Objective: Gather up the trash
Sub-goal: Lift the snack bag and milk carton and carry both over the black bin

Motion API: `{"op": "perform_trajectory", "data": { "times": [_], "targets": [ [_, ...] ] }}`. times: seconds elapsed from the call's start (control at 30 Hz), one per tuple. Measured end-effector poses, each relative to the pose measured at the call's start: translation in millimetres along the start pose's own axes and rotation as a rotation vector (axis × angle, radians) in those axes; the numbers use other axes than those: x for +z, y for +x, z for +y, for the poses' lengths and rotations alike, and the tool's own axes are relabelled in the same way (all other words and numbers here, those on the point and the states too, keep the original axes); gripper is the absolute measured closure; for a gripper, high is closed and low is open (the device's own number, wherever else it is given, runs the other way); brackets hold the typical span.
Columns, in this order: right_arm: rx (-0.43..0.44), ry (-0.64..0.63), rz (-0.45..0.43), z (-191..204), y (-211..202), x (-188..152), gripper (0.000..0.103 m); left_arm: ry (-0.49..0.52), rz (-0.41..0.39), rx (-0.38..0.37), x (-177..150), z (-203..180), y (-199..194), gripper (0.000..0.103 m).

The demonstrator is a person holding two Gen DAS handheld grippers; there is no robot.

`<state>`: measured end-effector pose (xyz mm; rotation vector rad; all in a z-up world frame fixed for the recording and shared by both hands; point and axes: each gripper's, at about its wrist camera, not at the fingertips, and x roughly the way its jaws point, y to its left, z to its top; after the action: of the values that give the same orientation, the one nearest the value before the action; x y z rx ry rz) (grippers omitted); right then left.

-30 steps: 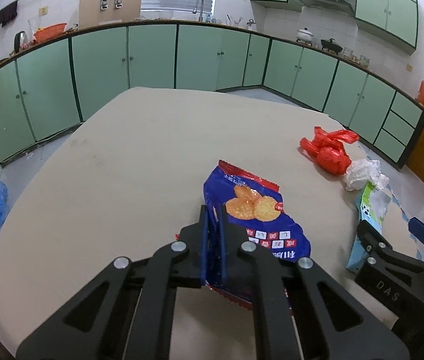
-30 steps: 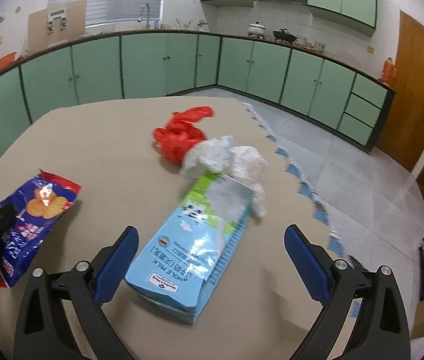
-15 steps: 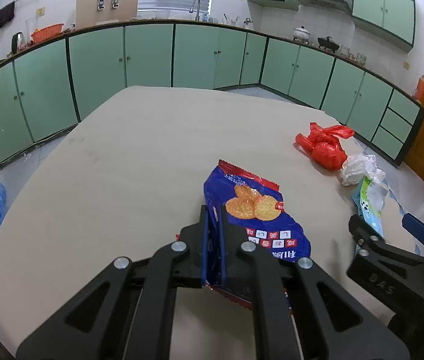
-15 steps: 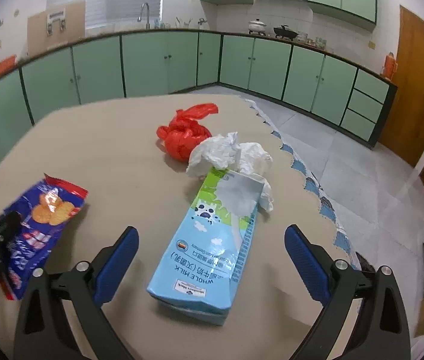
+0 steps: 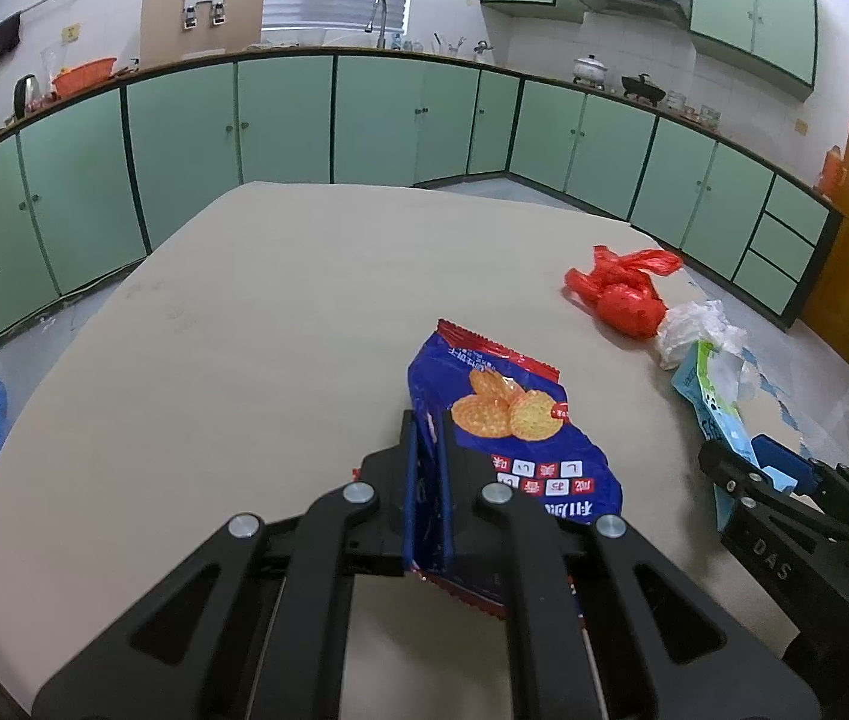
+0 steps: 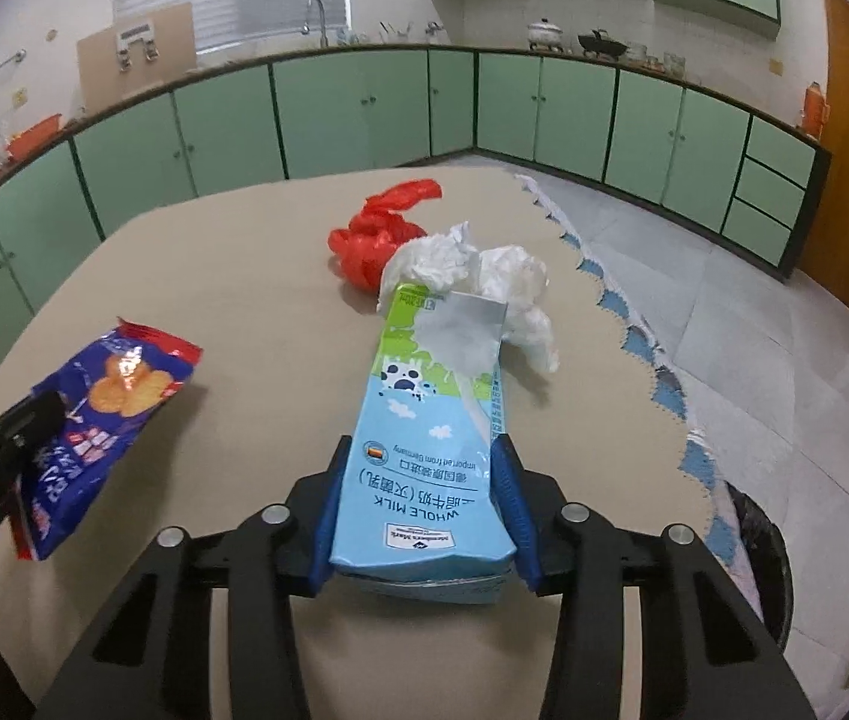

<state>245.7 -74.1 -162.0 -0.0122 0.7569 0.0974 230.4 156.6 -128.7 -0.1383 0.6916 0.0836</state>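
Observation:
My left gripper (image 5: 427, 423) is shut on the near edge of a blue cracker bag (image 5: 514, 420), which hangs from its fingers just above the beige table (image 5: 274, 300). The right wrist view shows the same bag (image 6: 106, 396) at the left. My right gripper (image 6: 422, 443) straddles the near end of a light blue whole-milk carton (image 6: 430, 408) lying flat. Its jaws are closing, and the blue pads (image 6: 328, 498) touch both sides of the carton. A red plastic bag (image 6: 376, 240) and crumpled white paper (image 6: 472, 264) lie just beyond the carton.
The table's right edge runs close to the carton, with a blue-and-white scalloped mat (image 6: 634, 336) on the floor beside it. A dark round bin (image 6: 766, 558) stands on the floor at the lower right. Green kitchen cabinets (image 5: 280, 120) ring the room.
My right gripper's jaws have come in from wide open onto the sides of the milk carton, and the carton now lies straight between them. The left gripper still holds the cracker bag in place.

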Motion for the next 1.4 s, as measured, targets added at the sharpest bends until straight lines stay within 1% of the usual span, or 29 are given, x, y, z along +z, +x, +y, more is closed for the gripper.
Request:
{"op": "perform_trajectory", "data": {
  "times": [0.27,0.43,0.53,0.57,0.63,0.8,0.93,1.1,1.4],
  "targets": [
    [0.055,-0.022,-0.092,-18,-43,-5,0.058,0.023,-0.026,-0.014,1,-15,-14,0.099],
    [0.109,-0.034,-0.109,-28,-65,-9,0.058,0.046,-0.045,-0.028,0,-26,-27,0.099],
    [0.18,-0.024,-0.126,-35,-81,-14,0.058,0.053,-0.052,-0.04,-4,-32,-36,0.099],
    [0.224,-0.01,-0.125,-39,-86,-16,0.058,0.052,-0.052,-0.045,-5,-33,-38,0.099],
    [0.254,0.011,-0.115,-44,-92,-19,0.058,0.053,-0.05,-0.051,-7,-36,-41,0.099],
    [0.217,0.012,-0.14,-60,-111,-26,0.058,0.065,-0.054,-0.074,-11,-48,-50,0.099],
    [0.183,0.026,-0.157,-72,-122,-27,0.058,0.096,-0.075,-0.103,-12,-67,-61,0.099],
    [0.134,0.043,-0.201,-91,-137,-24,0.058,0.128,-0.103,-0.144,-13,-93,-74,0.099],
    [0.041,0.104,-0.221,-136,-155,-29,0.058,0.18,-0.136,-0.225,-23,-145,-87,0.099]
  ]
}}
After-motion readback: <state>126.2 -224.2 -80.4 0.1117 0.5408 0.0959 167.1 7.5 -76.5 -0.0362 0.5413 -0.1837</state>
